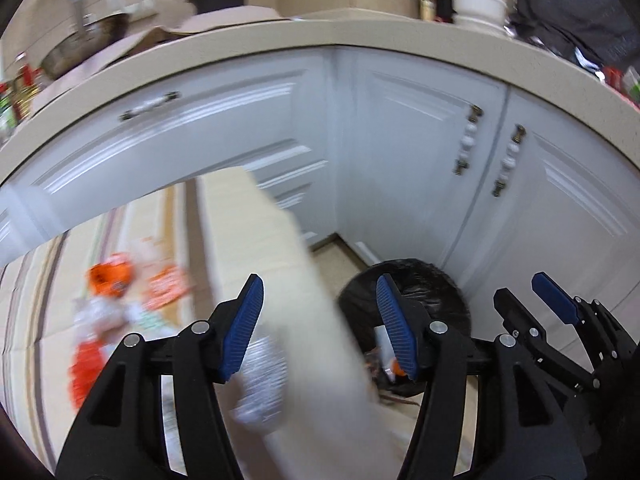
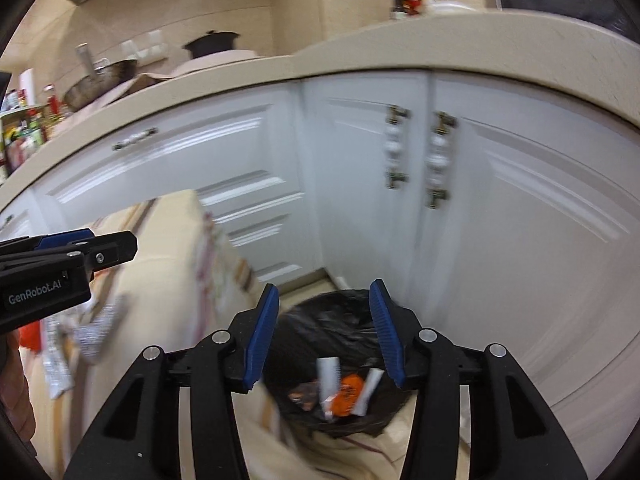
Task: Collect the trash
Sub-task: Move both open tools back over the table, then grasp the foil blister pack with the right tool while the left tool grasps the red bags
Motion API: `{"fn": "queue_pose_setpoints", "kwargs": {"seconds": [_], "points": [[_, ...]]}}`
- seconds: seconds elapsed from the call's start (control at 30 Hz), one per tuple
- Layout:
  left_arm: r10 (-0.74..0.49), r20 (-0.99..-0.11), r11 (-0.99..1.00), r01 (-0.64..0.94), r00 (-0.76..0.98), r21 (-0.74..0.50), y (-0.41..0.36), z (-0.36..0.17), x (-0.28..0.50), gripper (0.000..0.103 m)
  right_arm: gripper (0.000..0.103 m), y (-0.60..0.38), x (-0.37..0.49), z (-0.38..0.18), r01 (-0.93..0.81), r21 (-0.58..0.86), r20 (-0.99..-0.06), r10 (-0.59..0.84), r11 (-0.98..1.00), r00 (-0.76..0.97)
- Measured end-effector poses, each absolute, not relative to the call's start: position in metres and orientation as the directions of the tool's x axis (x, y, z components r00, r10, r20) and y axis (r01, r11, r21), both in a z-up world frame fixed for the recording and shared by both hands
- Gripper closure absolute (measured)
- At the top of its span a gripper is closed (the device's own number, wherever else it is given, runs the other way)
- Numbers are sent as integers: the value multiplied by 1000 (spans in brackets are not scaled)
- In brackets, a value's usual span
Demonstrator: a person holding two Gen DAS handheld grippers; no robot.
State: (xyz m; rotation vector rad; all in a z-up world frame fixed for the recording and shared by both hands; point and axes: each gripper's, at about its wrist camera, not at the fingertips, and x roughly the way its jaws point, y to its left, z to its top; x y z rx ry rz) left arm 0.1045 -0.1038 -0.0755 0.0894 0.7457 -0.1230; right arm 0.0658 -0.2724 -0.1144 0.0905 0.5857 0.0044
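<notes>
Both tongs, left (image 1: 320, 330) and right (image 2: 324, 334), hang released over the black-lined bin (image 2: 340, 320); wrappers (image 2: 344, 392) lie inside at 6 o'clock.

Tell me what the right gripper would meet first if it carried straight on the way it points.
Probably the black-lined trash bin. The right gripper is open and empty, aimed into its mouth, where wrappers already lie. Depth is blurred, so this is a judgement.

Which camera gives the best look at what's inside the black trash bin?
The right wrist view: it looks down into the black trash bin, showing orange and white wrappers inside. The left wrist view shows the bin from the side, partly behind a gripper finger.
</notes>
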Motion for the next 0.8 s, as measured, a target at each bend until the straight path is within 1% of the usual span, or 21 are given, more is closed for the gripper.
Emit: {"fn": "queue_pose_setpoints", "kwargs": {"seconds": [0.17,0.27,0.3,0.37,0.4,0.43,0.53,0.63,0.8], "points": [[17,-667,998,30,745,58,-39,-68,79,44,55,-219,58,-107,-99,94,-546,135,991,827],[73,-670,997,-38,739,67,-3,-69,66,39,55,-185,55,-106,-176,93,-547,198,980,813],[95,-673,995,-64,734,70,11,-70,61,39,55,-175,53,-107,-199,90,-549,215,976,807],[136,-679,990,-115,722,76,36,-73,52,39,54,-150,51,-107,-242,4,-575,200,970,793],[150,-680,988,-133,717,78,46,-75,49,39,54,-142,48,-107,-253,-43,-575,183,966,798],[167,-685,985,-156,709,79,57,-77,45,39,54,-135,46,-104,-265,-59,-571,186,962,800],[205,-698,974,-211,686,79,86,-83,35,39,53,-132,46,-98,-286,38,-569,256,957,781],[228,-707,965,-253,669,73,107,-88,28,39,52,-125,50,-101,-277,27,-581,240,961,777],[235,-714,958,-280,660,57,124,-92,21,39,52,-111,65,-115,-267,16,-646,213,964,733]]}}
